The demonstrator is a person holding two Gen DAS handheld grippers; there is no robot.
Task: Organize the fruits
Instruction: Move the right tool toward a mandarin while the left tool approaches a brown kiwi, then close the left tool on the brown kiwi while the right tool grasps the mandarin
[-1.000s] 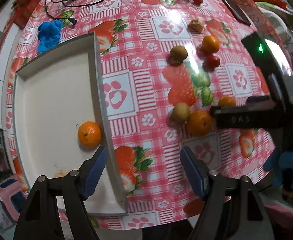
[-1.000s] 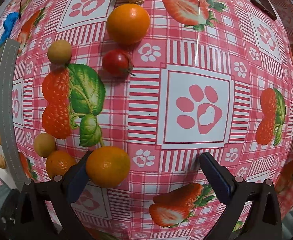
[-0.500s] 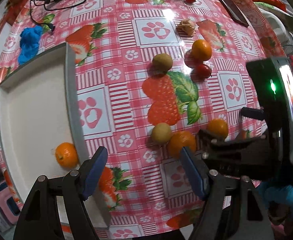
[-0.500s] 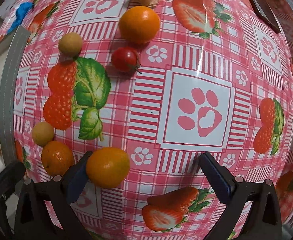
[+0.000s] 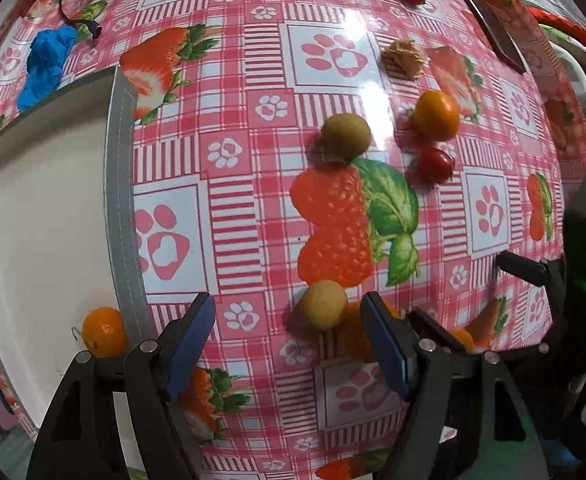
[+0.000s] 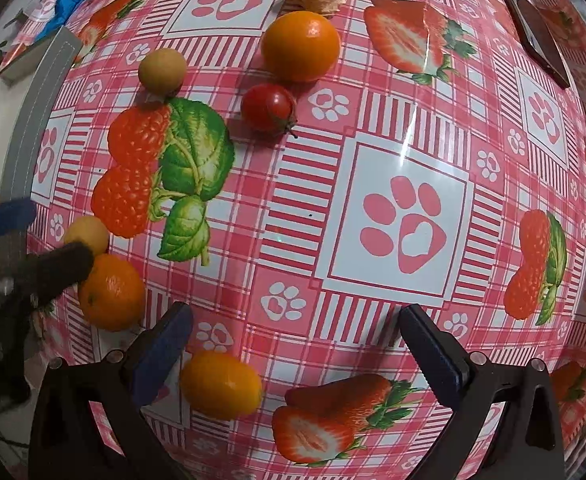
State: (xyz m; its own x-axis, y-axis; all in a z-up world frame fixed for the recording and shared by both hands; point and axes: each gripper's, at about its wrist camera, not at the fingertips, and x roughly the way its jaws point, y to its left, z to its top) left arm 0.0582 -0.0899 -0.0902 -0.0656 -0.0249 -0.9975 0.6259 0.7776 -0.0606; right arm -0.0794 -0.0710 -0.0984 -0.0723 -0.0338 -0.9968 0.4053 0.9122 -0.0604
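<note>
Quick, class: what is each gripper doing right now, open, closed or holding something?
Left gripper: open, holding nothing, jaws spread above the pink checked tablecloth.
Right gripper: open, holding nothing; small oval orange fruit lies between its jaws, ungripped.

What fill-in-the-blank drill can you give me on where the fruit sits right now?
1. One orange already lies inside the white ____.
2. The red cherry tomato sits beside a larger ____.
3. Both grippers, left gripper and right gripper, are ____.
4. The small oval orange fruit lies next to the right gripper's ____ finger.

Missing words: tray; orange; open; left
</note>
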